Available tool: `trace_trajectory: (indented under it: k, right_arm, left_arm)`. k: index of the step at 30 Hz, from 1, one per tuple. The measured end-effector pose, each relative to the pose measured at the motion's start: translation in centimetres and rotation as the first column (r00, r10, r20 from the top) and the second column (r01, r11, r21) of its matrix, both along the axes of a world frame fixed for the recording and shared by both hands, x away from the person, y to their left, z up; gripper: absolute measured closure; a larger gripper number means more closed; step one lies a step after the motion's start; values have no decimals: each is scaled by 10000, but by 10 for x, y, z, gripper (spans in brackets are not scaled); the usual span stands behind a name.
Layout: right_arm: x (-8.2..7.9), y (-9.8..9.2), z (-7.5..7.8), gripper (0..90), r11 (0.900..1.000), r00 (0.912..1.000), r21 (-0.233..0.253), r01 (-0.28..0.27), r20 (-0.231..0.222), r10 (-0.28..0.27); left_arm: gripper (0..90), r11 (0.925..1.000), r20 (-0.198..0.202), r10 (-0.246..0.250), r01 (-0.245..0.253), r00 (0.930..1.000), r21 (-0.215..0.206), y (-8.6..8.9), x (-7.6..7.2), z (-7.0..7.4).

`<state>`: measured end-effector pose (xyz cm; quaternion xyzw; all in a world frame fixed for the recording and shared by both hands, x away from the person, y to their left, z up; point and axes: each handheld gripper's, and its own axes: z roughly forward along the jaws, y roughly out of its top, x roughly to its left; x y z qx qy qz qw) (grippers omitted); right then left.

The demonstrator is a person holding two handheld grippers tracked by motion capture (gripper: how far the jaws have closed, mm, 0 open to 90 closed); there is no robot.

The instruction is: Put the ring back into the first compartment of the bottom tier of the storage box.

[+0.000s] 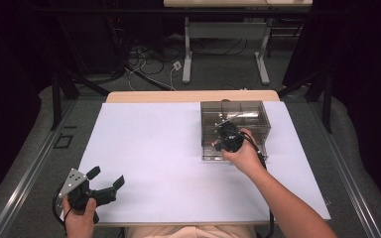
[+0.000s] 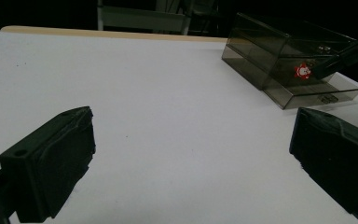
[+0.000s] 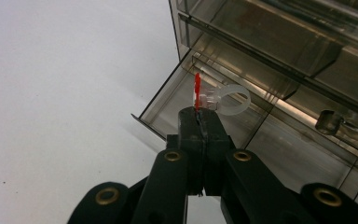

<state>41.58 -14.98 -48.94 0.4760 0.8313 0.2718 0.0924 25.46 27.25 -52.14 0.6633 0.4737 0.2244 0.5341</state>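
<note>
Down at the near left corner of the white table (image 1: 154, 148), the left gripper (image 1: 108, 179) rests in the person's hand with its jaws spread wide and nothing between them. In the left gripper view its two black fingers (image 2: 51, 163) frame bare table, with the smoky clear drawer box (image 2: 279, 51) well off to the right.

Over there the right gripper (image 1: 226, 136) is pinched tight on a small red-and-clear ring charm (image 3: 214, 97), which sticks out just past the fingertips, above the pulled-out lowest drawer (image 3: 261, 126). The right gripper view shows the clear loop; the left gripper view shows its red flower face (image 2: 302, 71). From the high view the hand hides the charm.
</note>
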Motion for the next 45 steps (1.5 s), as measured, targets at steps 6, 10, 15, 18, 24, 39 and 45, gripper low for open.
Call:
trace_trajectory:
  k: [6,10,15,18,24,39,45]
  right_arm:
    - [2,3,-5,898,9992,9996,-323,-246,-107,243]
    - [3,5,-6,898,9989,9992,-404,-241,-339,228]
    - [4,8,-11,897,9991,9996,-346,-252,-140,247]
    - [5,8,-12,897,9981,9995,-557,-256,-191,246]
    - [6,9,-13,897,9982,9993,-573,-160,-344,141]
    - [8,10,-15,900,9982,9993,-578,-170,-344,150]
    - [7,9,-13,857,9987,9992,-501,-59,-404,39]
  left_arm:
    - [1,10000,-20,5,-5,10000,-19,0,0,0]
    - [1,10000,-5,-15,15,10000,2,0,0,0]
    - [1,10000,-12,-5,5,10000,-12,0,0,0]
    - [1,10000,-16,-9,9,10000,-14,0,0,0]
    - [1,10000,-22,-10,10,10000,-17,0,0,0]
    - [1,10000,-19,-8,8,10000,-20,0,0,0]
    - [1,10000,-20,-16,16,10000,-19,0,0,0]
